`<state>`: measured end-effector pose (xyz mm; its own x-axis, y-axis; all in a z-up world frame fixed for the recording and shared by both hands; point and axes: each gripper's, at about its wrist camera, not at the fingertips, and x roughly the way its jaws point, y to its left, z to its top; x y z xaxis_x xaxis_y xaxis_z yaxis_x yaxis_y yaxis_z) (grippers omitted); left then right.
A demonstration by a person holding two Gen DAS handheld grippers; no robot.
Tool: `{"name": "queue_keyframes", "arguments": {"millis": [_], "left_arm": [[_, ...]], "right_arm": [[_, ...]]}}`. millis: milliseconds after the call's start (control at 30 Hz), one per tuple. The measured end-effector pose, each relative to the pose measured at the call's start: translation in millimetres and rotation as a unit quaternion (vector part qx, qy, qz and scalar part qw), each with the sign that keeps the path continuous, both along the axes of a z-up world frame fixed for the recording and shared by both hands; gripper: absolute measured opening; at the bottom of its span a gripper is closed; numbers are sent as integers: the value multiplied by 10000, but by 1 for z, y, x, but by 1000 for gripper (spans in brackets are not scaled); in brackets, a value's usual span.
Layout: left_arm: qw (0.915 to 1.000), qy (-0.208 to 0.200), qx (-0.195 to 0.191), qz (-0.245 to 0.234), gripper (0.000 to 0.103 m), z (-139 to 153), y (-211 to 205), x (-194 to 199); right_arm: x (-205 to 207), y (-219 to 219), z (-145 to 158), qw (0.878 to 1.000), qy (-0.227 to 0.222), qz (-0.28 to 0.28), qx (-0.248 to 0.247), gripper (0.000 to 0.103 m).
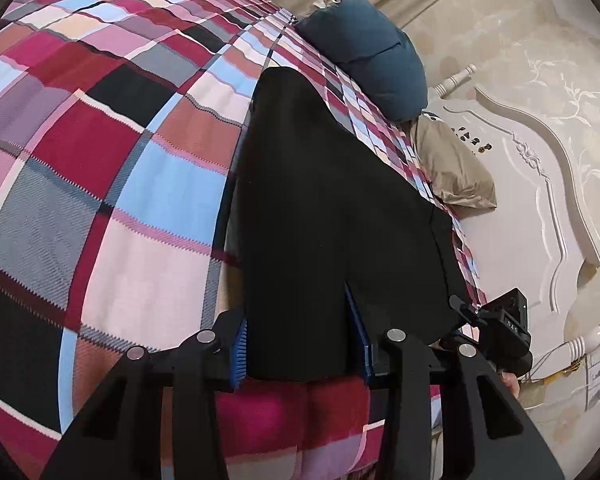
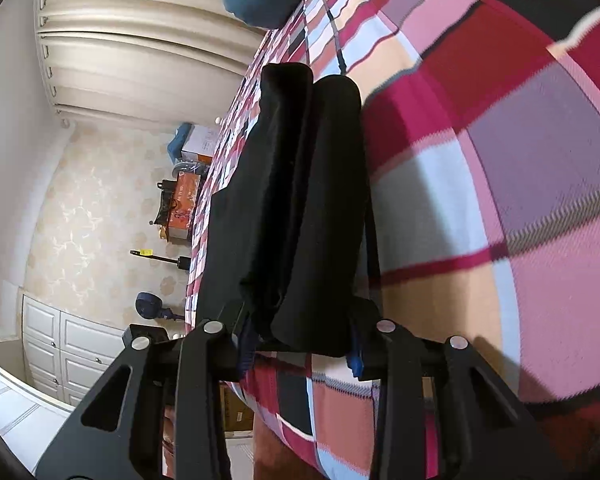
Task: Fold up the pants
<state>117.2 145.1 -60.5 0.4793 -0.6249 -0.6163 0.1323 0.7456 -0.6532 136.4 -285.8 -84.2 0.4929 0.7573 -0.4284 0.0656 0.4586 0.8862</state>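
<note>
The left gripper (image 1: 302, 344) has its jaws moderately apart with a thick fold of the black pants (image 1: 324, 208) filling the gap between them; the blue ribbed pads (image 1: 239, 354) press against the cloth on both sides, so it is clamped on the pants. From that grip the black fabric runs forward and away from the tool, narrowing toward its far end, and lies against the plaid bedspread (image 1: 100, 168). Beyond the far end of the pants sits a dark blue pillow (image 1: 368, 56), with a beige pillow (image 1: 452, 168) beside it to the right of the fabric, next to the white carved headboard (image 1: 540, 208). The other tool's black body shows just right of the left gripper's right finger. The right gripper (image 2: 300, 350) is likewise closed on the pants (image 2: 300, 200), its jaws held apart only by the bundled cloth, blue pad edges (image 2: 354, 360) peeking out beside it. Here the fabric shows as two rolled or folded thicknesses side by side, stretching ahead of the fingers along the edge of the plaid bedspread (image 2: 500, 200). To the left of this gripper, well apart, are white cabinets (image 2: 60, 344) and cream curtains (image 2: 140, 40).
</note>
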Motion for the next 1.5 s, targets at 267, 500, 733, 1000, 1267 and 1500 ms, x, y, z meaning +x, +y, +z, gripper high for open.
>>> {"name": "queue_keyframes", "arguments": {"millis": [267, 500, 733, 1000, 1267, 1500], "left_arm": [[9999, -82, 88, -32, 45, -2, 0, -2], [9999, 104, -21, 131, 67, -10, 5, 2], [9999, 99, -53, 66, 81, -10, -1, 6], [9994, -83, 308, 137, 86, -7, -14, 1], [9974, -145, 615, 349, 87, -6, -20, -11], [9924, -249, 1083, 520, 87, -5, -28, -31]], "right_arm": [[2, -3, -9, 9999, 42, -55, 97, 35], [-6, -10, -13, 9996, 104, -88, 258, 43], [-15, -12, -12, 9991, 86, -118, 403, 50], [-28, -16, -11, 9988, 17, -185, 457, 58], [-36, -24, -13, 9972, -27, -262, 694, 58], [-44, -24, -13, 9978, -36, -270, 601, 60]]}}
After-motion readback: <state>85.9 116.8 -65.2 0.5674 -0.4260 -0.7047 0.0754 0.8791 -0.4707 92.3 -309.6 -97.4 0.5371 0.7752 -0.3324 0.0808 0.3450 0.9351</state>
